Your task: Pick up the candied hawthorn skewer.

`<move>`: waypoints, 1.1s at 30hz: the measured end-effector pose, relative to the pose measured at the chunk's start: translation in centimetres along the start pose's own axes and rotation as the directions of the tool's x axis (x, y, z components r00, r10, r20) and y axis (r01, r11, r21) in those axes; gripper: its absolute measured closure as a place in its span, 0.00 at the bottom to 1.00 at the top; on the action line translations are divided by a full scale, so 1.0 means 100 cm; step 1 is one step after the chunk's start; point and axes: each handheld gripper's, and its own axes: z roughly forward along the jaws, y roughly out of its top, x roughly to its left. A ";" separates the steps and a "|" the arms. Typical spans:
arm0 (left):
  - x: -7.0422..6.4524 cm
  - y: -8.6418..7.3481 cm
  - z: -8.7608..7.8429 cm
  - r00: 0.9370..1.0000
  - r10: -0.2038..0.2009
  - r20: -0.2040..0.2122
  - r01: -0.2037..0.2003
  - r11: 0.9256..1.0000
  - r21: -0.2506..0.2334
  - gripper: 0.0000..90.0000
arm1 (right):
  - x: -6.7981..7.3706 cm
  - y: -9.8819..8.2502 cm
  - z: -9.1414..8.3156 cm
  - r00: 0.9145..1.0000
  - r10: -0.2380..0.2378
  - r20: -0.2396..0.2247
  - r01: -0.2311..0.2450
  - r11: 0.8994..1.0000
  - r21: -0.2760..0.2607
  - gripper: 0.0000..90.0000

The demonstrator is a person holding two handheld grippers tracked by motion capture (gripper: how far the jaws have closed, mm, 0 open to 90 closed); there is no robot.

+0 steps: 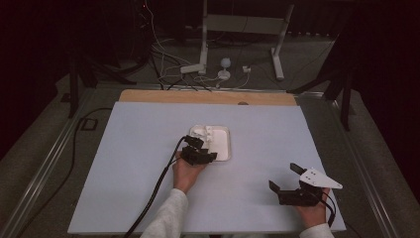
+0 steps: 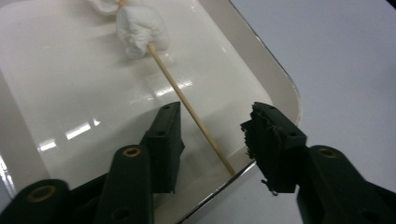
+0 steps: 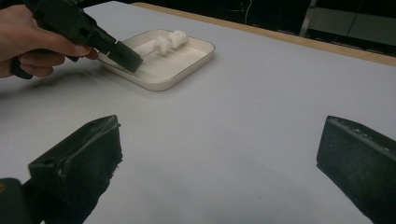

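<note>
A white tray (image 1: 224, 147) sits mid-table and holds a wooden skewer (image 2: 187, 105) threaded with white marshmallows (image 2: 139, 31). My left gripper (image 1: 202, 152) is open at the tray's near left edge. Its jaws stand on either side of the skewer's bare end without touching it. In the right gripper view the tray (image 3: 187, 65) and marshmallows (image 3: 171, 41) lie ahead, with the left gripper (image 3: 119, 53) over the tray's rim. My right gripper (image 1: 284, 178) rests open near the table's front right, nothing between its jaws.
The table has a pale blue-grey cover (image 1: 148, 148) with a wooden strip (image 1: 208, 97) along its far edge. Beyond it stand a white stand (image 1: 242, 29) and cables (image 1: 168, 69) on the floor. A black cable (image 1: 153, 198) trails from the left gripper.
</note>
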 end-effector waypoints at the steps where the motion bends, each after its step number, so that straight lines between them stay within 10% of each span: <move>1: 0.000 0.000 0.000 1.000 -0.012 -0.008 0.012 1.000 0.001 0.66 | 0.000 0.000 0.000 1.000 0.001 0.001 -0.001 1.000 0.000 0.00; 24: 0.006 -0.001 -0.005 0.991 -0.137 -0.003 0.137 0.989 0.055 0.96 | -0.001 0.000 -0.001 1.000 0.001 0.005 -0.001 1.000 -0.001 0.00; 33: 0.004 -0.001 -0.017 0.993 -0.121 0.017 0.120 0.991 0.056 1.00 | -0.001 0.000 -0.001 1.000 0.001 0.005 -0.001 1.000 0.001 0.00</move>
